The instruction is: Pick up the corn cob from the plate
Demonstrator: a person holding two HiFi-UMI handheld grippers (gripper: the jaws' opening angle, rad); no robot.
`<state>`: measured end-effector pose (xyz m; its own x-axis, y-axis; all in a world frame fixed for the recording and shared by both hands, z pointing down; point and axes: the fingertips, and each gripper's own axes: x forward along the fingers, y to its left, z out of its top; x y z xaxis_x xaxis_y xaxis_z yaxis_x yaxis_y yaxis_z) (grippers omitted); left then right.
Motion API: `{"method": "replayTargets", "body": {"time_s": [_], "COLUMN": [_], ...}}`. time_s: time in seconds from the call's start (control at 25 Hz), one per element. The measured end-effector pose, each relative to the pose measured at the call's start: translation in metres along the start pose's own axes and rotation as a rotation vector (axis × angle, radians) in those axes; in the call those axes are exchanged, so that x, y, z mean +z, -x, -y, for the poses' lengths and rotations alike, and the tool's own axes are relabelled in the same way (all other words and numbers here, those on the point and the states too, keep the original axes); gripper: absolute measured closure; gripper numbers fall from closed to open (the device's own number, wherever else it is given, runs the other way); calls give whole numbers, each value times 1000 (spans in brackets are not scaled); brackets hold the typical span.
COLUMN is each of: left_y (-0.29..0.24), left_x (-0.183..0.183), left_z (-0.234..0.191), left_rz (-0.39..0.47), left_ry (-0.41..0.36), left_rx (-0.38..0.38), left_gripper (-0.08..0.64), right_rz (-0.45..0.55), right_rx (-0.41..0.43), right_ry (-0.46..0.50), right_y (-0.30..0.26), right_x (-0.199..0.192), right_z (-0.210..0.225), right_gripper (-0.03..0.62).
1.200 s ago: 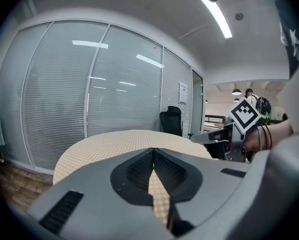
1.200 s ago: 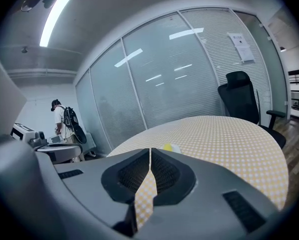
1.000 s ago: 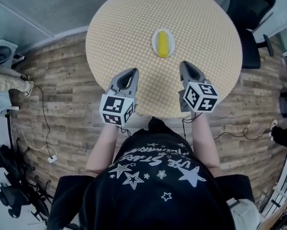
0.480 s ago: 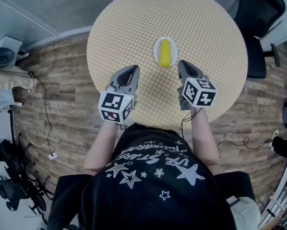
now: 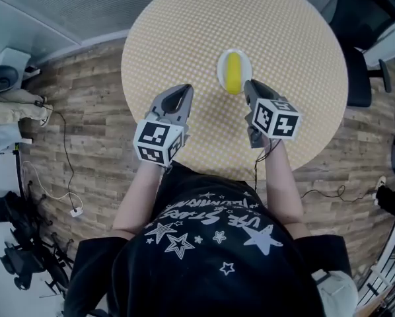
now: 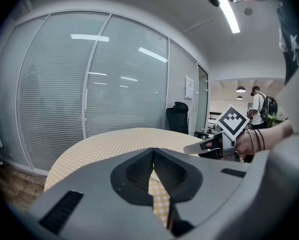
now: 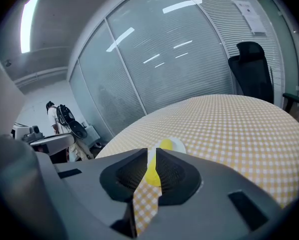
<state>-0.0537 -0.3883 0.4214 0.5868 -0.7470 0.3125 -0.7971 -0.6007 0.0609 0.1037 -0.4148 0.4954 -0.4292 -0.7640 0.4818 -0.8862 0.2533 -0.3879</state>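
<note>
A yellow corn cob [image 5: 233, 72] lies on a small white plate [image 5: 220, 63] near the middle of the round table [image 5: 184, 32] with its yellow checked cloth. My right gripper [image 5: 250, 85] hovers just beside the plate's near right edge, jaws shut and empty. In the right gripper view the corn cob [image 7: 165, 144] and plate [image 7: 178, 145] show just past the right gripper [image 7: 152, 151]. My left gripper [image 5: 183, 90] hangs over the cloth to the plate's left, shut with nothing in it. In the left gripper view, past the left gripper [image 6: 152, 150], the right gripper [image 6: 204, 145] is seen from the side.
A black office chair [image 5: 356, 18] stands at the table's far right. Glass walls with blinds [image 6: 89, 84] ring the room. Cables [image 5: 62, 170] trail over the wooden floor at the left. A person with a backpack [image 6: 262, 106] stands far off.
Both grippers have moved forward over the table toward the plate. The right one has also come lower and now sits beside the plate's edge. Both stay shut.
</note>
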Motion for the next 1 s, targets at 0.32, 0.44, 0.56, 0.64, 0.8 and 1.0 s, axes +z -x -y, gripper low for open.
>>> {"method": "replayTargets", "body": {"time_s": [0.32,0.44,0.56,0.64,0.8,1.0], "left_y": [-26,-32,-37,-41,-50,-65], "left_x": [-3,-3,-6,-9,-14,-14], "left_z": [-22,-29,-38,-47,-73,-96], "left_rz": [-20,-19,-24,-28,-38,-47], "left_ry": [12,20,31,42,63,81], "left_rx": [-102,-134,-163,-175,-183,-193], "left_gripper": [552,552,552,552,552,552], "right_rz": [-86,-115,-144,-167,-194,-281], "right_rx": [-52,-74,-105,-127,-211,-247], "right_ry": [-32,-37,-47,-60,-74,-71], "right_y": [-20,-31,-45,-55,-74,-95], "right_x": [0,3,5,3,4,-4], "right_z": [-6,-9,-10,-9,1,10], "right_gripper": [439,388,343,326,311,305]}}
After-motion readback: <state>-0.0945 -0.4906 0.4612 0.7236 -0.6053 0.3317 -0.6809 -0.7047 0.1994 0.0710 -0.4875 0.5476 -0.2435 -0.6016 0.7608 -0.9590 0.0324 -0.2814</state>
